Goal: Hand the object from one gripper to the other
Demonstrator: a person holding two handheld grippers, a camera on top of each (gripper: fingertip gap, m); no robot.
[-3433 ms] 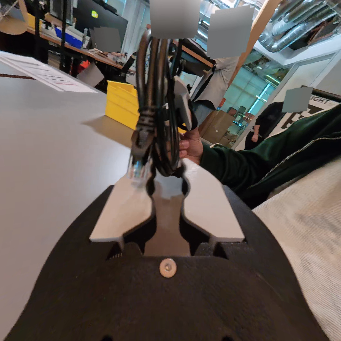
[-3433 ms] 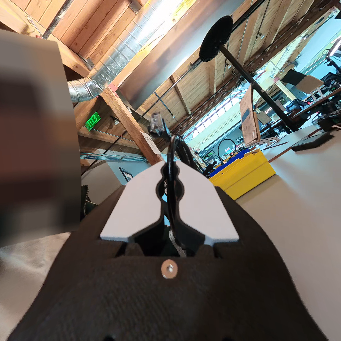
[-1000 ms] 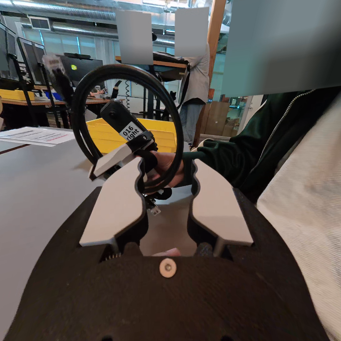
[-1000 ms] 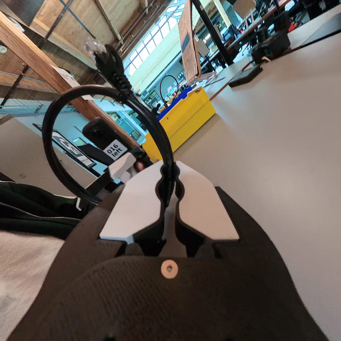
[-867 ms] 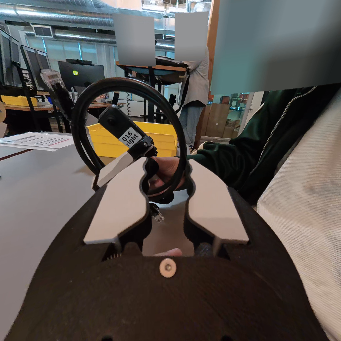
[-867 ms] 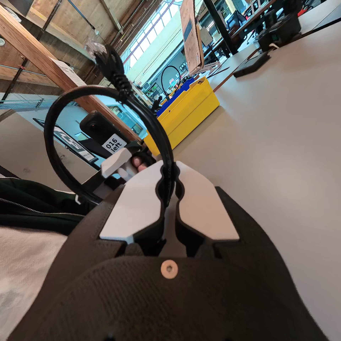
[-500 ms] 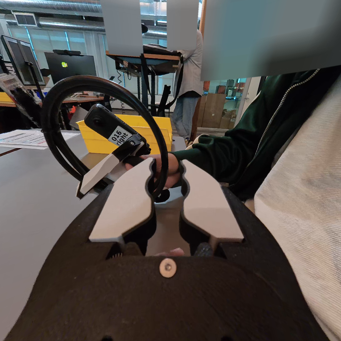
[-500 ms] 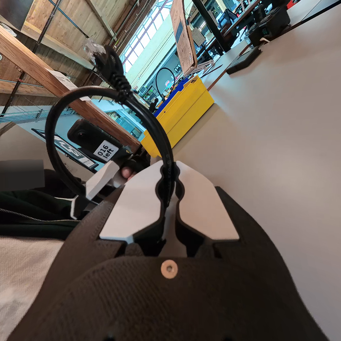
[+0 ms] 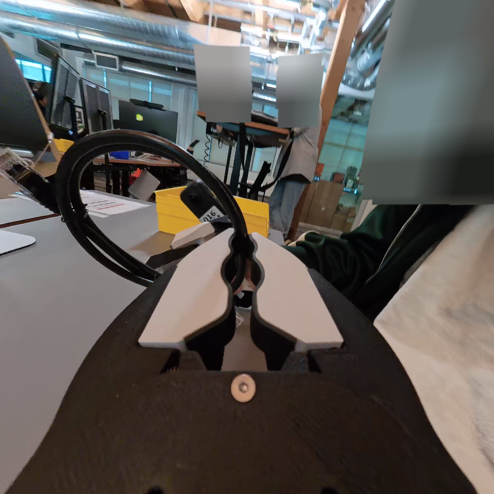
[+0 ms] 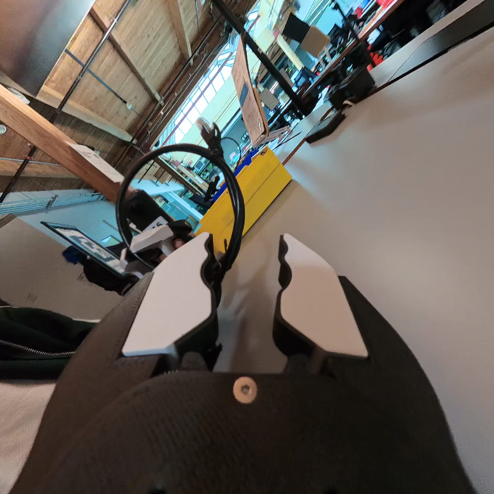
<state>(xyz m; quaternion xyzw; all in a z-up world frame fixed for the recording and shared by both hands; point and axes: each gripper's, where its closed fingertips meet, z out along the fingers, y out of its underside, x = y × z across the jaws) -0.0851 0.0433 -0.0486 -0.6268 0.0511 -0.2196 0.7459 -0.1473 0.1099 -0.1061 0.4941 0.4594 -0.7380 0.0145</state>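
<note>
Left wrist view: the left gripper is pinching the coiled black cable at its fingertips, the loop standing left above the grey table.

Right wrist view: the right gripper is gaping wide, the cable grazing only its left finger; bare tabletop is lying to the right.

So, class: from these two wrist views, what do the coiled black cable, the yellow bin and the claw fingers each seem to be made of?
Coiled black cable: likely rubber or PVC sheath, smooth and slightly glossy, bending into a loop.
Yellow bin: probably moulded plastic, uniform colour, soft sheen, ribbed wall.
Left claw fingers: matt pale grey, flat-faced with scalloped edges, possibly printed or moulded plastic; hard to say which.
</note>
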